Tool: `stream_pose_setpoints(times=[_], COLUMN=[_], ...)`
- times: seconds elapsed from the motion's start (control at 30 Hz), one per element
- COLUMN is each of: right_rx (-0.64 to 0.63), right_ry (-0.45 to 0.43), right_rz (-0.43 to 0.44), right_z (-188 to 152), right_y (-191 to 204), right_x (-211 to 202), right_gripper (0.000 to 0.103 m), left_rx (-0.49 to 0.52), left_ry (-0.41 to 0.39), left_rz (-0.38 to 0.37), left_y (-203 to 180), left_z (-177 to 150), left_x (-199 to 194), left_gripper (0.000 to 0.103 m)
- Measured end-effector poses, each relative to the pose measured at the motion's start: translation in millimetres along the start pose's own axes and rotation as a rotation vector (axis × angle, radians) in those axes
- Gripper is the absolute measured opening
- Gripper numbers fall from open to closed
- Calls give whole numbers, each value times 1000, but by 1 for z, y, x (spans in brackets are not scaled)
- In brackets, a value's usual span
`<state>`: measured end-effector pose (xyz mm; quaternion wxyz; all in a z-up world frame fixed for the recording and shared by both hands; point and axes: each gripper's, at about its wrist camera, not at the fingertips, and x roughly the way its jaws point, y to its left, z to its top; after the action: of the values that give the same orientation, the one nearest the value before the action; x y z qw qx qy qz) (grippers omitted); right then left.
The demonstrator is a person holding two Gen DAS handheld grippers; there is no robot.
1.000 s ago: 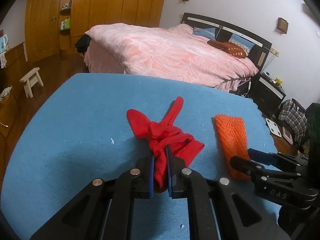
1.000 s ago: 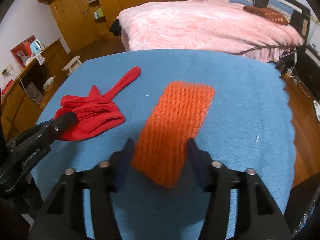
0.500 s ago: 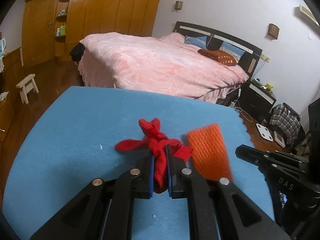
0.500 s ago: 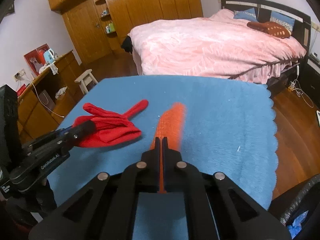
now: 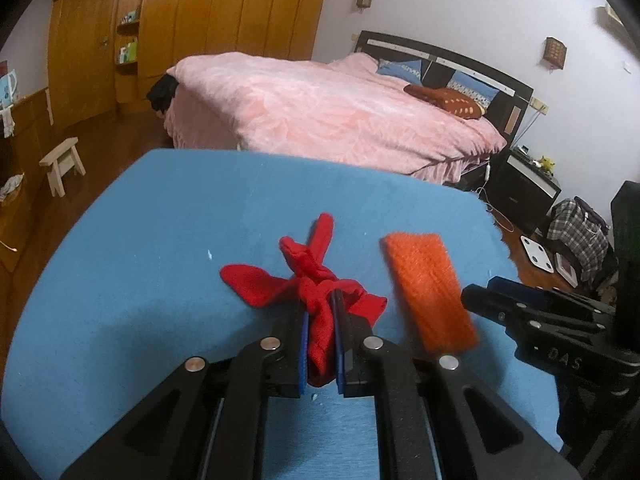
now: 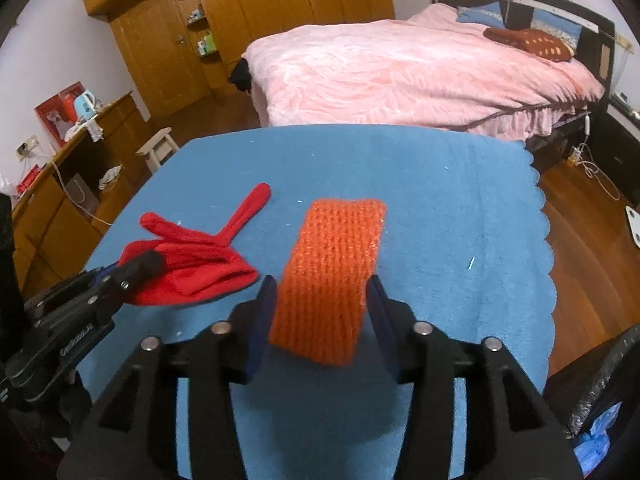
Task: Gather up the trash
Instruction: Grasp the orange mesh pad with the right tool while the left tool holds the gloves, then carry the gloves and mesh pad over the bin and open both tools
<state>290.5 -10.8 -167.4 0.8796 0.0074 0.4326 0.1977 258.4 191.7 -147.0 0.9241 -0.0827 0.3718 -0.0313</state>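
A knotted red cloth (image 5: 308,268) is pinched between the blue pads of my left gripper (image 5: 320,300), which is shut on it just above the blue table cover (image 5: 160,240); part of the cloth still trails on the cover. In the right wrist view the red cloth (image 6: 192,264) lies at the left, with the left gripper (image 6: 144,264) on it. An orange knitted net sleeve (image 6: 332,272) sits between the jaws of my right gripper (image 6: 320,292), which are opening; its blurred near end is off the cover. From the left wrist view the orange sleeve (image 5: 424,284) is just right of the red cloth.
A pink-covered bed (image 5: 320,104) stands beyond the table. A small white stool (image 5: 62,164) and wooden cabinets are at the left. A floor scale (image 5: 538,254) and a plaid bag lie on the floor at the right. A dark bag (image 6: 600,400) is at the table's near right corner.
The right gripper closed flat on the orange sleeve, then opened again around it. The left gripper kept its hold and lifted the red cloth slightly, bunching it.
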Motion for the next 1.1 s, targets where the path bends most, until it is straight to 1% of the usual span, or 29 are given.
stream_pose_setpoints(times=[0.13, 0.2, 0.23, 0.3, 0.37, 0.4, 0.57, 0.83, 0.9, 1.0, 1.1], right_rx=[29, 29, 29, 32, 20, 15, 5, -5, -6, -19, -7], right_ry=[52, 75, 88, 86, 77, 74, 23, -92, -121, -165, -200], right_rz=[-6, 5, 12, 28, 34, 44, 56, 65, 68, 50, 42], right_z=[-3, -7, -10, -12, -13, -12, -5, 10, 11, 12, 10], right_y=[-9, -9, -7, -5, -3, -2, -1, -3, -5, -8, -16], right_x=[20, 27, 30, 30, 27, 24, 1, -58, -74, -98, -123], right_gripper=[47, 41, 35, 28, 12, 10, 10, 10, 10, 10, 10], left_rx=[-2, -2, -1, 3, 5, 6, 6, 19, 24, 36, 48], left_ry=[2, 2, 1, -1, -4, -5, -19, -56, -65, -76, -92], left_rz=[0, -1, -3, -3, -3, -3, -3, -19, -31, -62, -90], left_y=[5, 4, 5, 6, 5, 4, 0, -20, -27, -41, -57], left_z=[-2, -2, -2, -1, -1, 0, 4, 13, 16, 20, 22], left_x=[2, 2, 2, 3, 1, 1, -6, -31, -38, -50, -62], left_gripper=[10, 10, 10, 10, 10, 10, 10, 10, 10, 10, 10])
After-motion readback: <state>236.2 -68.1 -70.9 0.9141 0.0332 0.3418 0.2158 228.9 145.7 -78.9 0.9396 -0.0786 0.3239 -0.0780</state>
